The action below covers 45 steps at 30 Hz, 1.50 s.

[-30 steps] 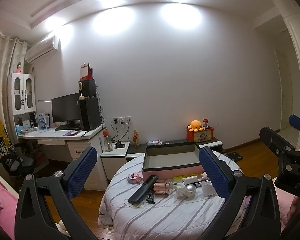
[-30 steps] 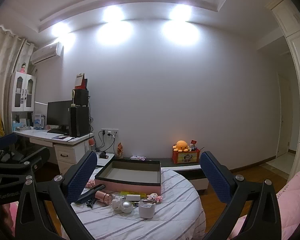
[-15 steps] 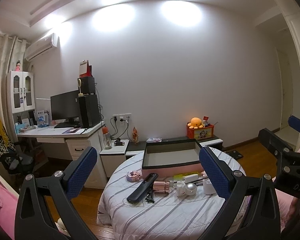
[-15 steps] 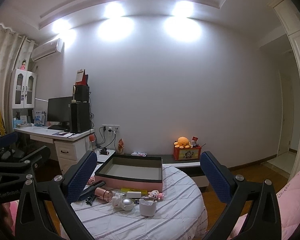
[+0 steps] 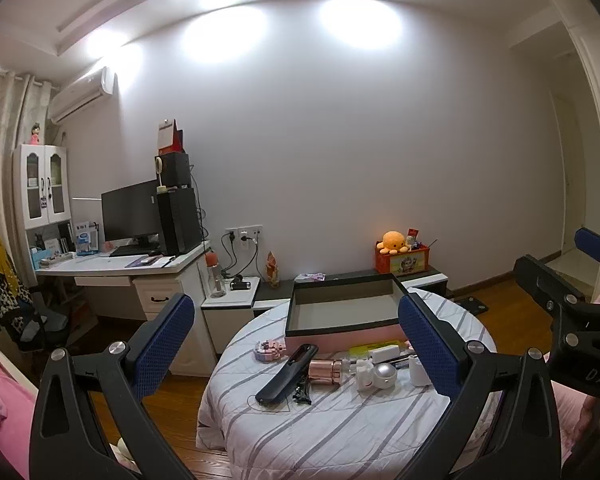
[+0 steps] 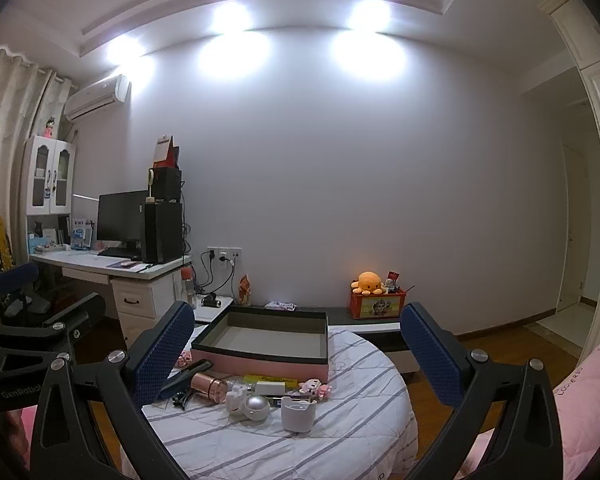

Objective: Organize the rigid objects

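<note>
Left wrist view: the left gripper [image 5: 296, 344] is spread wide and holds nothing, raised short of the round table [image 5: 340, 432]. A pink box [image 5: 344, 316] stands at the table's far edge. In front of it lie a black case [image 5: 286, 374], a rose-gold cylinder [image 5: 325, 372] and a white cup [image 5: 419, 374].

Right wrist view: the right gripper [image 6: 296, 344] is likewise wide and empty. The white cup [image 6: 297, 414] stands nearest the table's near edge, the pink box [image 6: 260, 340] behind it.

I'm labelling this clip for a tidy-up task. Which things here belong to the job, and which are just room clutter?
Job:
- pink box, empty
- dark case
- rose-gold cylinder
- silver ball gadget
- white cup
- round table

Clutter:
- monitor
- orange plush
- air conditioner
</note>
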Each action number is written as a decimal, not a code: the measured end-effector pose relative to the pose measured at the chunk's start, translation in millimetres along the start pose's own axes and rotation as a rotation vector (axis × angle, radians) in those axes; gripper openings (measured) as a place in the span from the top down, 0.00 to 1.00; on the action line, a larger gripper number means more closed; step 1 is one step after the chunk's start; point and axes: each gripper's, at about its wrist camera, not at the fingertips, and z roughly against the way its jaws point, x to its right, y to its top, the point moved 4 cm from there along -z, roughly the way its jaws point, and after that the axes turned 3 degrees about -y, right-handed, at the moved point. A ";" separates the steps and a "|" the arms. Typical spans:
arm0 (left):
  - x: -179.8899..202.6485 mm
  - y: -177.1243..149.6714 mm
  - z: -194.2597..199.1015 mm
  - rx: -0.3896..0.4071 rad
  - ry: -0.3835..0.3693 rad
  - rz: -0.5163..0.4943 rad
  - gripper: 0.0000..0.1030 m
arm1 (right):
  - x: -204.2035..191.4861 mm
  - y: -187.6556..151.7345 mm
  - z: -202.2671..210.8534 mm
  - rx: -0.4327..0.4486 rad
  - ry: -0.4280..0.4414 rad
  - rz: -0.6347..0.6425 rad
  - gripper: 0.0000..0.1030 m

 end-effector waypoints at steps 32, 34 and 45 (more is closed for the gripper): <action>-29.3 -149.2 -178.5 -0.482 0.011 0.021 0.00 | -1.7 -150.0 -164.0 -0.412 -0.001 0.036 0.00; -29.9 -161.3 -191.3 -0.522 0.004 0.007 0.00 | -1.3 -163.4 -175.5 -0.452 0.005 0.032 0.00; -63.4 -186.6 -241.1 -0.645 0.007 0.090 0.00 | 2.8 -200.3 -215.5 -0.586 0.038 0.035 0.05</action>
